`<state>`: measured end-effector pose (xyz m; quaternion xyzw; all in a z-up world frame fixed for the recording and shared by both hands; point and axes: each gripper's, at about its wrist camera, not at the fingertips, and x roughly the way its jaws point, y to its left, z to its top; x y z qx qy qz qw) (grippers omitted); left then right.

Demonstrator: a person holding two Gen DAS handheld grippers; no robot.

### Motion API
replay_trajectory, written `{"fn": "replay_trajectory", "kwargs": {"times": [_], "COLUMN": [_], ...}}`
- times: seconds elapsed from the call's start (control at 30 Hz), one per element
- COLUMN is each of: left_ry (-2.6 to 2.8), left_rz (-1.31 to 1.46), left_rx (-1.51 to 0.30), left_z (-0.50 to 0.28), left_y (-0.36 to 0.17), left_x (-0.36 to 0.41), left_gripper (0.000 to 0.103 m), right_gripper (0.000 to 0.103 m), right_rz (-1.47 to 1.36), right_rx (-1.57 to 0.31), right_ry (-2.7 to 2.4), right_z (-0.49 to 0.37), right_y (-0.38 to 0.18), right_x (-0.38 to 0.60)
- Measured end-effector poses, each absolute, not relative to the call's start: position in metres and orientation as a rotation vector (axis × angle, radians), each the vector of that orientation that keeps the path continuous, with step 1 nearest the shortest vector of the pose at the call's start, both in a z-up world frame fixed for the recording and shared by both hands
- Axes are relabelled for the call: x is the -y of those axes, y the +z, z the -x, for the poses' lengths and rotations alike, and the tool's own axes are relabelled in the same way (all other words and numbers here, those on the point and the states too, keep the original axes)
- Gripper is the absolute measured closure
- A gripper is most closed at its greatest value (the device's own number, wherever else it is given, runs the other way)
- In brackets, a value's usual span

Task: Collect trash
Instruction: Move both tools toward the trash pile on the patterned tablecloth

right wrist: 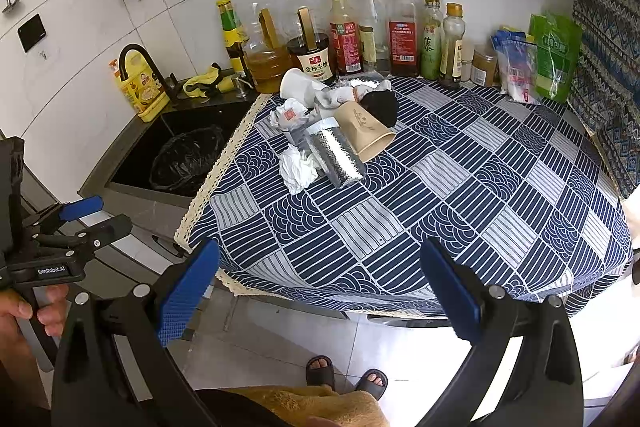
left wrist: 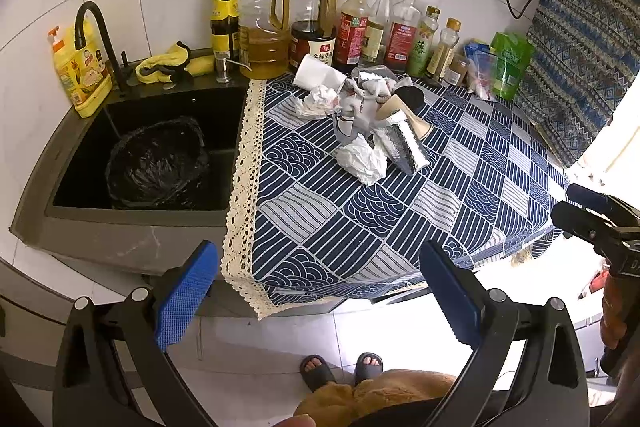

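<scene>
Holding: both claws hang in the air before the surface edge, neither touching anything
Surface: a counter under a blue-and-white patterned cloth with a cream lace hem, beside a dark sink
Bin: a round basket lined with a black plastic bag stands inside the sink; nothing can be made out in it
Trash pile: gathered at the far left part of the cloth, near the bottles
Pile, near side: a crumpled white tissue touching a shiny silver foil tube that lies on its side
Pile, middle: a tan paper cup lying tipped over, a black rounded item just behind it
Pile, far side: a white paper cup on its side, a crumpled printed wrapper beside it
Back row: glass and plastic sauce and oil bottles along the tiled wall, some part full of amber or dark liquid
Right corner: a green plastic packet standing upright
Left claw: blue pads spread wide apart, empty
Right claw: blue pads spread wide apart, empty
Person: sandalled feet on the floor tiles below
</scene>
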<state>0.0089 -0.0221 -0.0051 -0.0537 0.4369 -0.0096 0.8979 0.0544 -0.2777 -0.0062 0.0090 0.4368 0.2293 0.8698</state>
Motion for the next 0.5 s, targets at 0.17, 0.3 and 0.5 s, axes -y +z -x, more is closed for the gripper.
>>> {"fn": "replay_trajectory", "kwargs": {"times": [0.17, 0.3, 0.5], "left_ry": [-0.021, -0.025, -0.027], "left_rz": [0.113, 0.11, 0.109], "left_rx": [-0.903, -0.902, -0.903], "left_z": [-0.0117, -0.0139, -0.0141], "left_y": [-0.0047, -0.0034, -0.0041], "left_x": [0.0238, 0.0249, 0.0268], "left_gripper": [0.006, 0.006, 0.006], "right_gripper": [0.004, 0.004, 0.004], "right_rz": [-0.018, -0.017, -0.024], "right_rx": [-0.91, -0.911, -0.911], "right_ry": [0.485, 0.489, 0.488], "right_z": [-0.0566, -0.0587, -0.0598], "right_y": [-0.0055, -0.0071, -0.0092], "right_x": [0.276, 0.2755, 0.2755]}}
